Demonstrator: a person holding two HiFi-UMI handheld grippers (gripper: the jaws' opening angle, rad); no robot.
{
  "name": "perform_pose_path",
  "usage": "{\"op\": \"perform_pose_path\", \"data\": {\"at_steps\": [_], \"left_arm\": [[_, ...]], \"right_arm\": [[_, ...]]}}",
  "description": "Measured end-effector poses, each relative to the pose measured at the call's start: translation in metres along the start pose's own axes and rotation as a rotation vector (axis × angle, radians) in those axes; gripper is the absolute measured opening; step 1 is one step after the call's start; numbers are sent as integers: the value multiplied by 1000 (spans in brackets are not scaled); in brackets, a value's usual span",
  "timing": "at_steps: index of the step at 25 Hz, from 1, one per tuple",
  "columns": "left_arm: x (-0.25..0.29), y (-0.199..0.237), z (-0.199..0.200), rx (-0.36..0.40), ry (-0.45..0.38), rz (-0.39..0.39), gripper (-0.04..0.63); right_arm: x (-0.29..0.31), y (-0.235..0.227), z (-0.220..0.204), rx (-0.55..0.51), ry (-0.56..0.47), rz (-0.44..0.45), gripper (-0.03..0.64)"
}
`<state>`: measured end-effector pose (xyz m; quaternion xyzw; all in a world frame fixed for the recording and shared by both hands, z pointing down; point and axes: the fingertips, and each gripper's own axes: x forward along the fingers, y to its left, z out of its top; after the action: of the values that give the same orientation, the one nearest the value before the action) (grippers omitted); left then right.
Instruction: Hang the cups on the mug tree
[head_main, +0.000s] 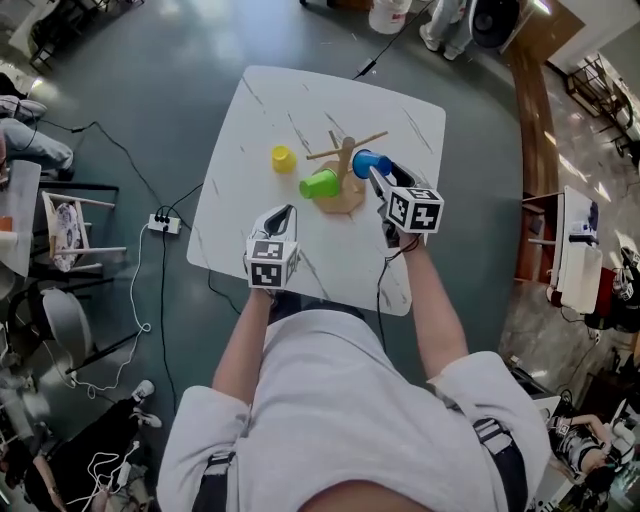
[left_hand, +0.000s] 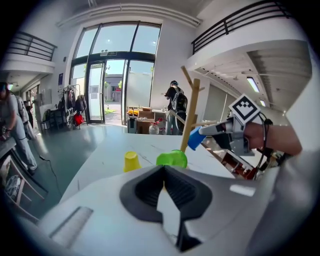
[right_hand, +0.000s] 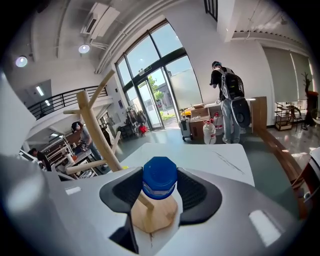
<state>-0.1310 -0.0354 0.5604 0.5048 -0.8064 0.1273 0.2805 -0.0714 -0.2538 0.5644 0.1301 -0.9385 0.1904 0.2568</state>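
White marbled tabletop (head_main: 250, 120): left hand-held gripper (head_main: 285, 212), jaws closed and empty, near the front edge; small yellow plastic cup (head_main: 284, 158), apart; green plastic cup (head_main: 319, 184) beside wooden mug tree (head_main: 346, 150); blue plastic cup (head_main: 368, 161) clamped in right hand-held gripper (head_main: 377, 174), just beside the tree's post.

The head view looks steeply down on the worktop (head_main: 260, 110) from high above the mug tree (head_main: 346, 155). Both gripper views sit low and near, facing that tree; all three share it.

Pale T-shirt (head_main: 330, 400), dark shoulder straps (head_main: 497, 455)
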Motion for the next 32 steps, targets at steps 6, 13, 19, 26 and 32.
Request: {"op": "perform_pose_path", "data": {"at_steps": [6,13,19,26,32], "left_arm": [[-6,21,0,-17,-2,48,3],[-11,38,1,-37,-3,91,3],[-12,50,-1,-52,2,104,3],[-6,55,1,-73,3,90,3],[-1,69,5,-69,-2,54,3]], "right_arm": [[20,7,7,-10,-1,18,222],[37,8,10,-10,9,25,225],[47,11,10,-23,8,11,232],[53,-2,-8,-1,47,-13,268],[41,1,-8,31,2,-31,272]]}}
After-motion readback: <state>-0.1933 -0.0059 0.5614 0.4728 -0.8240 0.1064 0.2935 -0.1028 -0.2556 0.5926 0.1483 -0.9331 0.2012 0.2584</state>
